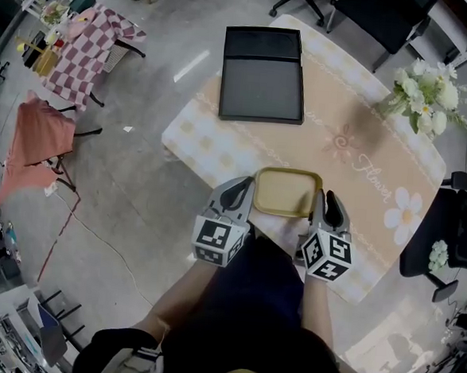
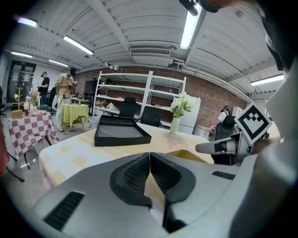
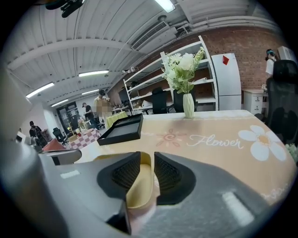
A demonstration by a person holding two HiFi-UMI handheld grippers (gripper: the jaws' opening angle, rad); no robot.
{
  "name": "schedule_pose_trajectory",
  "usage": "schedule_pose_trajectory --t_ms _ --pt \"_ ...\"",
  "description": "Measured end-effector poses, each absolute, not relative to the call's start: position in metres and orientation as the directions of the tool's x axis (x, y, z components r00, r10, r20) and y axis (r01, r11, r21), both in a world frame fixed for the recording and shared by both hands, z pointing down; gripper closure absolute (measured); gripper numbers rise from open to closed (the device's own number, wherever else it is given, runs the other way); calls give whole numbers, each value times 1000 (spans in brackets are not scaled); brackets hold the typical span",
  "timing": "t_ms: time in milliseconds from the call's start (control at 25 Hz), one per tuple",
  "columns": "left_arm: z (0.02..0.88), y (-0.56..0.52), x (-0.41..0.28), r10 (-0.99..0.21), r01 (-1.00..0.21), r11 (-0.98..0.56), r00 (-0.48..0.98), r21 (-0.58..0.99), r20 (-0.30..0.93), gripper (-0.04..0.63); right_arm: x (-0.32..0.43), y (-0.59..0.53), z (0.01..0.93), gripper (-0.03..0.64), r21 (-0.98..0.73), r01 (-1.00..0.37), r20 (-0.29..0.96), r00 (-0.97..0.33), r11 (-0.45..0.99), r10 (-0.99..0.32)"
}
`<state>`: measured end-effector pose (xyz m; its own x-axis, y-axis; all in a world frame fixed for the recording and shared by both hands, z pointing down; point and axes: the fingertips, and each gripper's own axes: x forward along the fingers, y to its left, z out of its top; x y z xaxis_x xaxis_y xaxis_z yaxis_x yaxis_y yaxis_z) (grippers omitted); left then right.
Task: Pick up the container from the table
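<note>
A shallow yellow container (image 1: 287,193) lies on the patterned table (image 1: 364,143) near its front edge. My left gripper (image 1: 247,189) is at its left rim. In the left gripper view the jaws (image 2: 149,155) meet at their tips, with a pale strip of the container (image 2: 186,155) pinched between the pads. My right gripper (image 1: 326,200) is at the right rim. In the right gripper view its jaws (image 3: 146,154) stand apart; the container's rim (image 3: 139,186) runs between them, against the left pad and free of the right one.
A black tray (image 1: 263,76) lies at the table's far end. A vase of white flowers (image 1: 427,92) stands at the far right corner. Off the table are a checked cloth table (image 1: 92,44), chairs, and people in the background (image 2: 63,93).
</note>
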<state>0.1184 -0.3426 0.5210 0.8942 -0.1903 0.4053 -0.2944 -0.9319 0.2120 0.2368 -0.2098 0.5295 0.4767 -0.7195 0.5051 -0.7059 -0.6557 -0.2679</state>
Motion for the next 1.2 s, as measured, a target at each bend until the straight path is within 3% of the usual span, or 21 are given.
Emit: schedule_pose_trajectory --t_ms 1000,1200 --pt "562 -357 114 -220 -374 -893 848 251 482 583 237 -219 579 508 -253 -733 649 356 -632 -673" --pt "564 -358 114 -226 -383 -888 844 252 487 583 237 -219 584 542 -248 -734 667 344 -633 -661"
